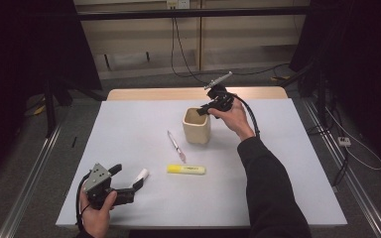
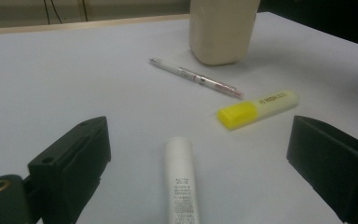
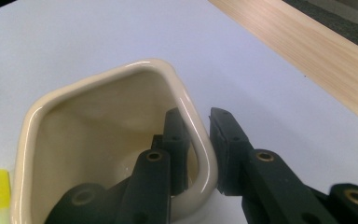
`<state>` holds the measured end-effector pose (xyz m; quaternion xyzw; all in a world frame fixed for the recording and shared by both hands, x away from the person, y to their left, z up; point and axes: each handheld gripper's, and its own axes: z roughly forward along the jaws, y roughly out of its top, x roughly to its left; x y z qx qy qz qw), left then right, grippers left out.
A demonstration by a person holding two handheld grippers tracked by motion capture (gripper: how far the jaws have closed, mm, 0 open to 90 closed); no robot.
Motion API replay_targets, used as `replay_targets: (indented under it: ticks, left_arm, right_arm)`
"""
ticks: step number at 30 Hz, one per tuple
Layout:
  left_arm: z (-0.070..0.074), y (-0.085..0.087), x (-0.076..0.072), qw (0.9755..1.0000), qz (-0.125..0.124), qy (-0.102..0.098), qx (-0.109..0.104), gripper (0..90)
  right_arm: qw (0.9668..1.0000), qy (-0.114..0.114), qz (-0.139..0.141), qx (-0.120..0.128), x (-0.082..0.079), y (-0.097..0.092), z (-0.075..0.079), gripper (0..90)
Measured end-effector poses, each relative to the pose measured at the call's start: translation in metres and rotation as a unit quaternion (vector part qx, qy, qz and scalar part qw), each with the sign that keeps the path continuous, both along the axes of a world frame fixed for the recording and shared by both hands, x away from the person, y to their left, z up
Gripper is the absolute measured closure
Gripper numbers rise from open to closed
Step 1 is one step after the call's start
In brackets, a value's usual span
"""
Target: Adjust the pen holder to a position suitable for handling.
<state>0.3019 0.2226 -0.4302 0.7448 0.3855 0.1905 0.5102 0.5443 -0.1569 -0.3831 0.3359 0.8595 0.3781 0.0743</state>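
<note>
- The right gripper (image 1: 204, 110) is pinching the near-side wall of the cream cup (image 1: 196, 126), one jaw inside the rim and the other outside; in the right gripper view the cup wall (image 3: 196, 135) is sitting between them, so this gripper is clamping the cup.
- The cup is standing upright on the white table (image 1: 287, 163), toward the far middle, just beyond the pen (image 1: 176, 146).
- The left gripper (image 1: 127, 180) is waiting at the near left corner with jaws spread wide and nothing clamped; the white tube (image 2: 180, 179) is lying on the table between them, untouched.
- The yellow highlighter (image 1: 186, 169) is lying near the tube, just this side of the pen.
- Judging by this, the right hand is steadying the cup while the left is lining up on the tube.
- Next move, likely: the left jaws are needing to sink around the tube, squeeze it across its width, then lift it toward the cup mouth.
</note>
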Motion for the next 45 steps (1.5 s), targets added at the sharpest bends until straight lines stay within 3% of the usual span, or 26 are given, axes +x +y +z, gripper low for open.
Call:
replay_targets:
  ticks: [6,7,11,17,20,21,25,26,28,33,39,45]
  left_arm:
    - [0.000,-0.002,0.001,1.0000,-0.003,0.001,0.001,6.0]
    - [0.000,-0.002,0.001,1.0000,-0.004,0.000,0.002,6.0]
    - [0.000,-0.003,0.001,1.0000,-0.005,0.000,0.003,6.0]
    - [0.001,-0.003,0.000,1.0000,-0.006,-0.002,0.004,6.0]
    - [0.001,-0.004,-0.001,1.0000,-0.007,-0.003,0.005,6.0]
    - [0.001,-0.003,-0.001,0.9999,-0.007,-0.003,0.007,6.0]
    - [0.001,-0.003,0.000,0.9999,-0.007,-0.002,0.007,6.0]
    - [0.001,-0.003,0.000,1.0000,-0.007,-0.003,0.006,6.0]
    - [0.001,-0.003,0.000,1.0000,-0.007,-0.002,0.005,6.0]
    - [0.001,-0.003,0.000,1.0000,-0.005,-0.001,0.004,6.0]
    - [0.000,-0.003,0.000,1.0000,-0.006,-0.001,0.006,6.0]
    - [-0.001,-0.003,0.001,1.0000,-0.003,0.001,0.005,6.0]
  right_arm:
    - [0.9997,-0.006,-0.015,-0.016,-0.005,-0.004,-0.004,75.6]
    - [0.9997,-0.008,-0.022,-0.006,-0.007,-0.007,-0.004,74.7]
    - [0.9986,-0.017,-0.049,-0.006,-0.014,-0.007,0.001,56.2]
    - [0.9931,-0.022,-0.110,-0.034,-0.030,0.000,0.002,53.9]
    - [0.9918,-0.020,-0.120,-0.041,-0.034,0.004,0.001,56.0]
    - [0.9891,-0.012,-0.139,-0.046,-0.036,0.008,-0.003,59.5]
    - [0.9862,-0.013,-0.160,-0.040,-0.037,0.010,-0.006,64.7]
    - [0.9837,-0.012,-0.175,-0.040,-0.035,0.011,-0.004,69.5]
    - [0.9835,-0.012,-0.176,-0.040,-0.034,0.010,-0.003,70.8]
    - [0.9874,-0.002,-0.152,-0.044,-0.028,0.008,-0.001,71.6]
    - [0.9952,-0.019,-0.092,-0.027,-0.019,-0.001,-0.005,71.4]
    - [0.9979,-0.030,-0.050,-0.028,-0.014,-0.001,-0.005,71.3]
